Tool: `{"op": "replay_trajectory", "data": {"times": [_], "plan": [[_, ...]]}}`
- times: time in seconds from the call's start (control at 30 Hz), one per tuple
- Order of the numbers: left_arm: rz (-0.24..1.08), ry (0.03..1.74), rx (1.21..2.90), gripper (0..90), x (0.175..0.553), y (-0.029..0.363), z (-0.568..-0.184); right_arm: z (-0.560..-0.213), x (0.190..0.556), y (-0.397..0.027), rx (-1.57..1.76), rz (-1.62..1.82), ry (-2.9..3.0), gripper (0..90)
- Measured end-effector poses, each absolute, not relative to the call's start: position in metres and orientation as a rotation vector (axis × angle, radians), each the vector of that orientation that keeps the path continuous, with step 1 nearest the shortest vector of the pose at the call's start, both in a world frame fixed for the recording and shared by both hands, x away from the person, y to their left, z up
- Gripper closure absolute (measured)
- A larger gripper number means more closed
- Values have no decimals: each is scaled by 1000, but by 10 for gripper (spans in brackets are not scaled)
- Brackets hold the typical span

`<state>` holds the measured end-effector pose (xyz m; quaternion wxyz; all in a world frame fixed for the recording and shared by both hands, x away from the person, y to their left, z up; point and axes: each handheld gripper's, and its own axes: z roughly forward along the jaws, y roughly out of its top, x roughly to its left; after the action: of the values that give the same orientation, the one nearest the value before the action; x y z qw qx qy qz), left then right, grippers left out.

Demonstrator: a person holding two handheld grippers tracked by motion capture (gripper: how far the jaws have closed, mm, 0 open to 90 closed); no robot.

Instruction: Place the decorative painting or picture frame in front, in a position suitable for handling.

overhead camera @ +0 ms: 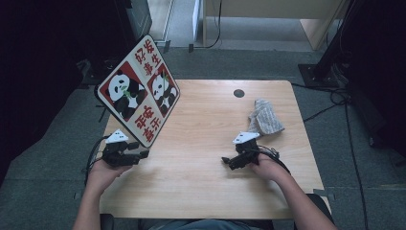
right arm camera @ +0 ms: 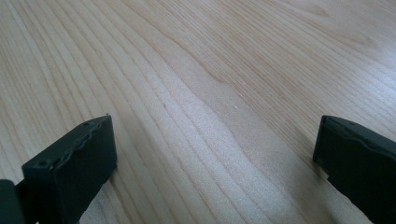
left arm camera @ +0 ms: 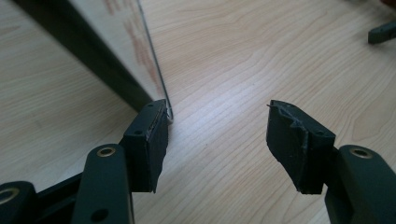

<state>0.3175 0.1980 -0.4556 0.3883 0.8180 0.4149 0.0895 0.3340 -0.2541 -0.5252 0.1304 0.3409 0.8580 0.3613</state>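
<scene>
Left gripper (left arm camera: 217,126) jaws spread, one touching the panda sign's (overhead camera: 139,91) bottom corner; right gripper (right arm camera: 215,154) wide open over bare table (overhead camera: 201,163).

High view looks down on the table (overhead camera: 206,158) from above; each gripper view skims close over the wood, the left one probably sharing the panda sign (overhead camera: 139,91).

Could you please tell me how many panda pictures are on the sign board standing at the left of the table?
2. One panda fills the larger red panel on the sign board, toward its left; the other panda is in the smaller red panel to its right. Its back face is hidden.
</scene>
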Motion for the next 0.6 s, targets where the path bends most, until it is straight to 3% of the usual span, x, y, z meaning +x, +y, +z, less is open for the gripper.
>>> {"op": "replay_trajectory", "data": {"times": [0.13, 0.23, 0.6], "plan": [[232, 1062, 2071, 422, 317, 208, -453, -525, 334, -254, 989, 1050, 2493, 0], [231, 1077, 2036, 499, 316, 219, -450, -525, 334, -254, 985, 1051, 2493, 0], [241, 1095, 2001, 553, 324, 226, -438, -525, 334, -254, 986, 1050, 2493, 0]]}}
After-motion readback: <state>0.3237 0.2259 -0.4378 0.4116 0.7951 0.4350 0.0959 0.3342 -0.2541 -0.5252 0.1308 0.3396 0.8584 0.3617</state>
